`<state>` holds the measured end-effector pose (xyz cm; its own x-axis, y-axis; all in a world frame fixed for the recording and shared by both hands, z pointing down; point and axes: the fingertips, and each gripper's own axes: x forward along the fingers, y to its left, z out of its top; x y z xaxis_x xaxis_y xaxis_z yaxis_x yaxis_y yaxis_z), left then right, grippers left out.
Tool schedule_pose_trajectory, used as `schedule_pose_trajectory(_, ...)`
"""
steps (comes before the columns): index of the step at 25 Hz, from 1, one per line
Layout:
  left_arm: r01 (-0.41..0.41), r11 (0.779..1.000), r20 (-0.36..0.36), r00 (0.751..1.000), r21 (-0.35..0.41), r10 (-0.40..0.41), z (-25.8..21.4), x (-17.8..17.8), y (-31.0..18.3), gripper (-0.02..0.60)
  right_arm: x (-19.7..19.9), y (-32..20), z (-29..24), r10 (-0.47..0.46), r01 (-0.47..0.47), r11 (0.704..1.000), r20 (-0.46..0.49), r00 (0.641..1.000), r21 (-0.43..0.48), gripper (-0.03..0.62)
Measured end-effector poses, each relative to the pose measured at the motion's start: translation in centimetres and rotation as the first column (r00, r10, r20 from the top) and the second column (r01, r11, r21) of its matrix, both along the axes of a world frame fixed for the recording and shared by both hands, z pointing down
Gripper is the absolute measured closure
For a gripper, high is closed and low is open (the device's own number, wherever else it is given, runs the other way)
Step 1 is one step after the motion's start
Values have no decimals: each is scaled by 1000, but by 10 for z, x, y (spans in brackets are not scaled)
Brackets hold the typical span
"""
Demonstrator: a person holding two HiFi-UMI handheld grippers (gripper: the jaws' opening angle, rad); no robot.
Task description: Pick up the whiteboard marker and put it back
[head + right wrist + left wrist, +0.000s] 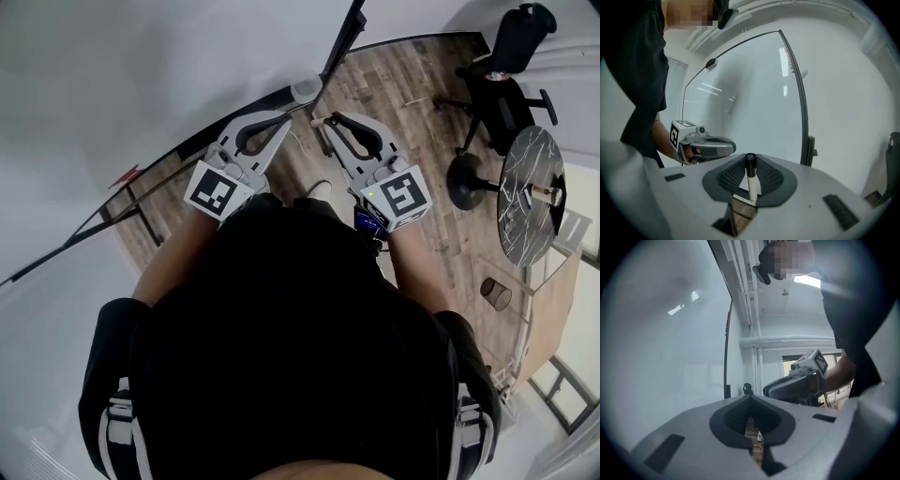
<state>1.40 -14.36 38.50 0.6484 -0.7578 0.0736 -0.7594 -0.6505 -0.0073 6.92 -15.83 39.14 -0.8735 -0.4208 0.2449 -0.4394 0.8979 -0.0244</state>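
A whiteboard marker [751, 180] with a black cap and white barrel stands upright between the pads of my right gripper [750, 164], which is shut on it. In the head view the right gripper [323, 122] points toward the lower edge of the whiteboard [141, 66]. Beside it, to the left, my left gripper [284, 116] also points at the board. Seen from its own camera, the left gripper [750, 399] has its jaws together with nothing between them. The whiteboard [754, 98] with its dark frame fills the right gripper view ahead.
Wooden floor [394, 84] runs under the board. A black office chair [502, 66] and a round glass table [530, 192] stand to the right, with a small dark cup [495, 293] on the floor near them. The board's stand leg [342, 37] slants at the top.
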Motion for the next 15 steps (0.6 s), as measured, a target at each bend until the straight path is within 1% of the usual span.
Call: schedule_pose_trajectory(15, 7, 1000, -4, 1000, -4, -7, 2, -1, -3, 578, 0, -3, -2, 0, 0, 1000, 7, 1000, 13, 525)
